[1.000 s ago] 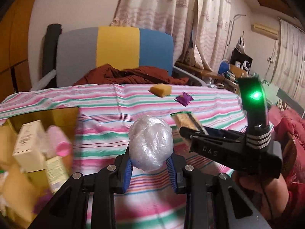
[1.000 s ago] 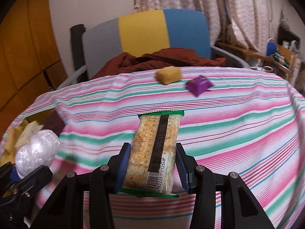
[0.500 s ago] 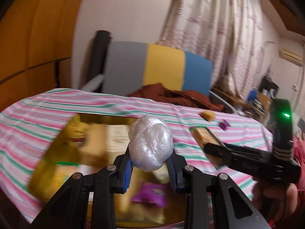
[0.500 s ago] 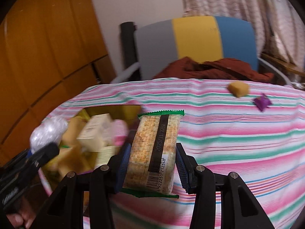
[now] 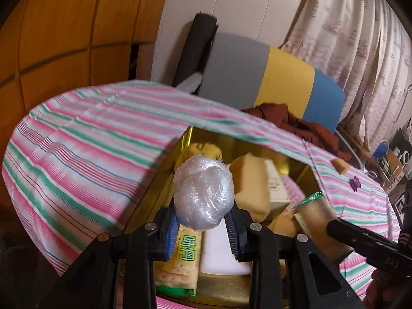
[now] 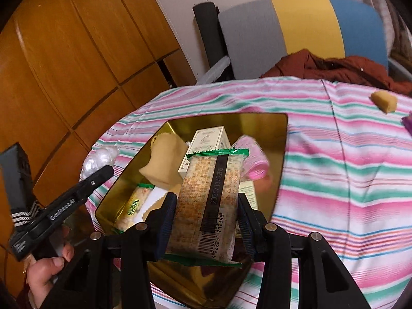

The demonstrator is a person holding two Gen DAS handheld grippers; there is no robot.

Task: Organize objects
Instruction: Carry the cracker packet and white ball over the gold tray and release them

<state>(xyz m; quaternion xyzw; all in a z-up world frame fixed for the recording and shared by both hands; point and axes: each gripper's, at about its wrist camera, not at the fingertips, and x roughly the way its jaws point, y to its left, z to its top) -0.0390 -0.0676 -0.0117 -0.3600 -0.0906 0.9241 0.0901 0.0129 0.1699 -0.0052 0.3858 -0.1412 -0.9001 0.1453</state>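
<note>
Moved: both hand-held grippers, a second ago over bare striped cloth, now hang above the gold tin (image 6: 279, 139).
Left hand-held gripper (image 5: 203, 229): pads closed on the plastic ball (image 5: 203, 193), over the tin's near end.
Right hand-held gripper (image 6: 206, 221): clamped on the cracker pack (image 6: 209, 200), above the tin's middle.
Tin: crowded with packs and boxes.
Meaning: likely release next.
Far, 2 o'clock: yellow cake (image 6: 383, 100) and purple wrapper (image 5: 354, 182) left on the counter (image 6: 347, 180).

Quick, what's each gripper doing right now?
Left gripper: shut on the plastic-wrapped ball.
Right gripper: shut on the cracker pack.
</note>
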